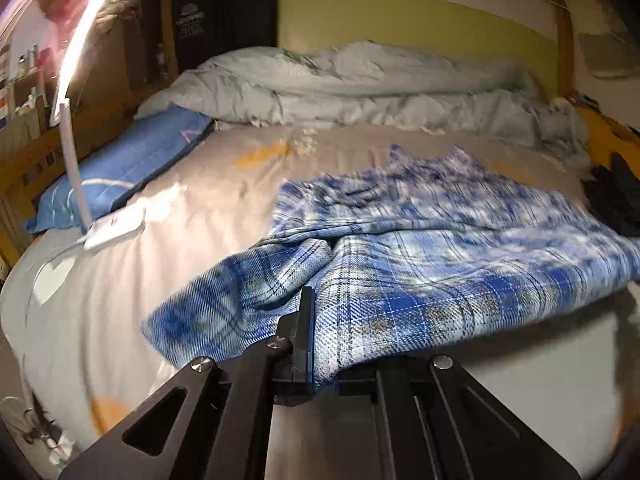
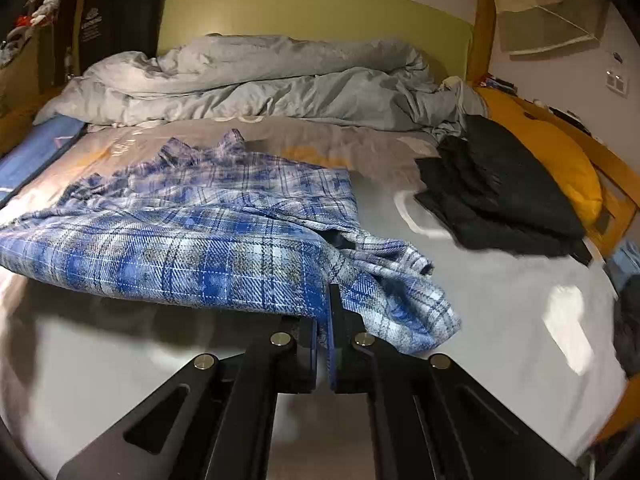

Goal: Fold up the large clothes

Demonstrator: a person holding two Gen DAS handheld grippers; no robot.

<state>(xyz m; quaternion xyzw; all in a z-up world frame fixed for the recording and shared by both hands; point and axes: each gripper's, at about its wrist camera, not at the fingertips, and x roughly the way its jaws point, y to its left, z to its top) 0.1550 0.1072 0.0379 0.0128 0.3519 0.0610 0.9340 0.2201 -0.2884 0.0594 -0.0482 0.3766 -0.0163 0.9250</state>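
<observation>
A blue plaid shirt [image 1: 420,240] lies spread over the middle of a bed [image 1: 200,184], its near hem raised off the sheet and casting a shadow beneath. In the left wrist view the left gripper [image 1: 310,308] sits at lower centre, its jaws pinched tight on the hem where a sleeve bunches to the left of the grip; the cloth drapes over the right finger and hides it. In the right wrist view the shirt [image 2: 192,240] fills the left and centre of the frame, collar toward the far end, and the right gripper [image 2: 330,304] at lower centre is clamped on the hem with a blue strip of cloth squeezed between its fingers; a sleeve trails off to the right of it. Both views are blurred. A rumpled grey duvet [image 2: 256,80] is heaped along the top of the bed. A stack of dark clothes [image 2: 504,196] lies at right in the right wrist view, beside an orange pillow [image 2: 560,160]. In the left wrist view a blue pillow [image 1: 128,168] lies at left, with a lit white lamp [image 1: 86,40] standing near it.
</observation>
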